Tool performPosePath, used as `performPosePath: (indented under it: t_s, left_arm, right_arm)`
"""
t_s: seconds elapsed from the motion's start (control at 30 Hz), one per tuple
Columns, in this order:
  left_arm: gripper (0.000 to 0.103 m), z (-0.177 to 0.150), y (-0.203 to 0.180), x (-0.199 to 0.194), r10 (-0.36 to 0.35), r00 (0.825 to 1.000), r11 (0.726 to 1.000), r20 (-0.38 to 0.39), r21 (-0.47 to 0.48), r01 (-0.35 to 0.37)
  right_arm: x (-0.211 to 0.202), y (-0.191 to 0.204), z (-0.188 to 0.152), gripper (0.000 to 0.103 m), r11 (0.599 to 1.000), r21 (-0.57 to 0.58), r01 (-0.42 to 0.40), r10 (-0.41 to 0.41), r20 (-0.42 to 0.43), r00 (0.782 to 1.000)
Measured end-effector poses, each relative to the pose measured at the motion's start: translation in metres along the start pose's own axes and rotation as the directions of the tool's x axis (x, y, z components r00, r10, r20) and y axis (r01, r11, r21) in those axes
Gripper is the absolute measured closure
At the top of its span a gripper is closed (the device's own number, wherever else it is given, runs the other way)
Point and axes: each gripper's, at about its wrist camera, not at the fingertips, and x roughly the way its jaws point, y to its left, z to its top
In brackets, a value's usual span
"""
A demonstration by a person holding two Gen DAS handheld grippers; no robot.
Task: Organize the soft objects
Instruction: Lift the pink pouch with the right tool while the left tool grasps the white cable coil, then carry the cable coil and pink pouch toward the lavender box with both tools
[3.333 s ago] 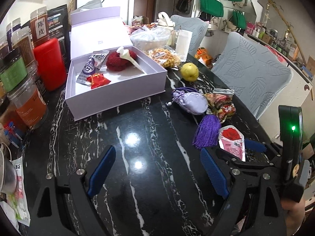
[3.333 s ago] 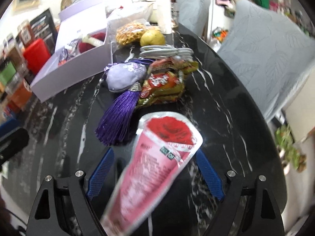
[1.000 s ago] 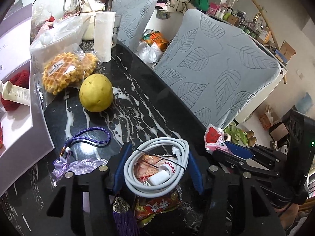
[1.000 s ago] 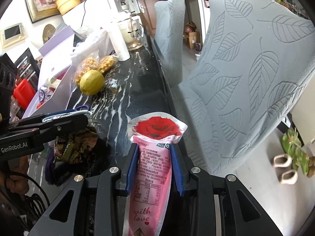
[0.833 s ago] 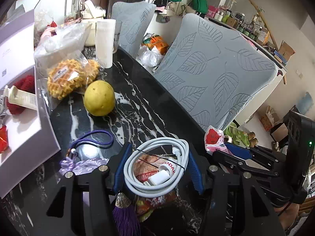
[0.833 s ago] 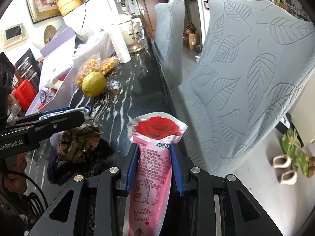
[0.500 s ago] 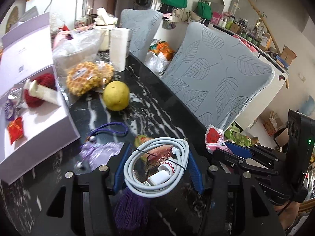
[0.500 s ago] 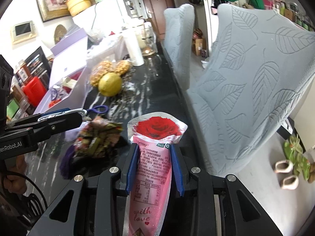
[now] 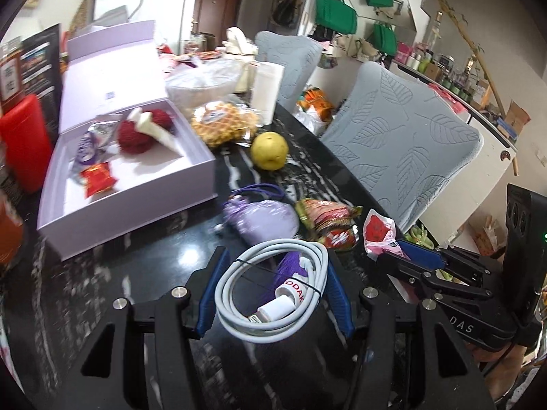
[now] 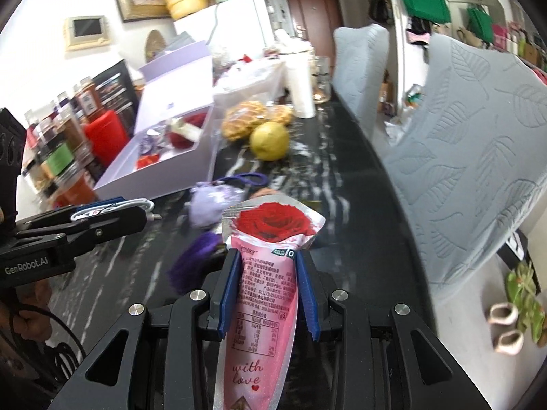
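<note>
Left hand-held gripper (image 9: 273,294) clamped on 1 coiled white cable (image 9: 273,290), held above the counter (image 9: 164,259). Right hand-held gripper (image 10: 270,290) clamped on 1 pink rose packet (image 10: 263,273). On counter near its chair-side edge: 1 lilac pouch (image 9: 263,218), 1 snack wrapper (image 9: 328,218), 1 yellow fruit (image 9: 269,150). 1 open lilac box (image 9: 130,201) toward the jar-side edge.
</note>
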Motion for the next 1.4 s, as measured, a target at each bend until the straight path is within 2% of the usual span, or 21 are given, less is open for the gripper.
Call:
performPosePath:
  t_s: [0.4,0.83,1.13,1.4]
  left_arm:
    - [0.049,-0.035,0.036,-0.052,0.071,0.996,0.996,0.049,-0.056,-0.068]
    - [0.049,-0.058,0.073,-0.099,0.18,0.979,0.978,0.093,-0.123,-0.168]
    - [0.049,-0.051,0.096,-0.114,0.217,0.968,0.968,0.125,-0.155,-0.197]
    - [0.049,-0.027,0.113,-0.118,0.218,0.961,0.969,0.172,-0.154,-0.192]
  right_arm:
    - [-0.005,0.063,-0.016,0.07,0.991,-0.069,-0.112,0.111,-0.014,0.994]
    - [0.002,0.121,-0.027,0.07,0.961,-0.129,-0.246,0.242,-0.05,0.969]
    - [0.013,0.145,-0.005,0.07,0.944,-0.16,-0.287,0.282,-0.053,0.958]
    - [0.02,0.158,0.033,0.07,0.937,-0.192,-0.292,0.295,-0.013,0.955]
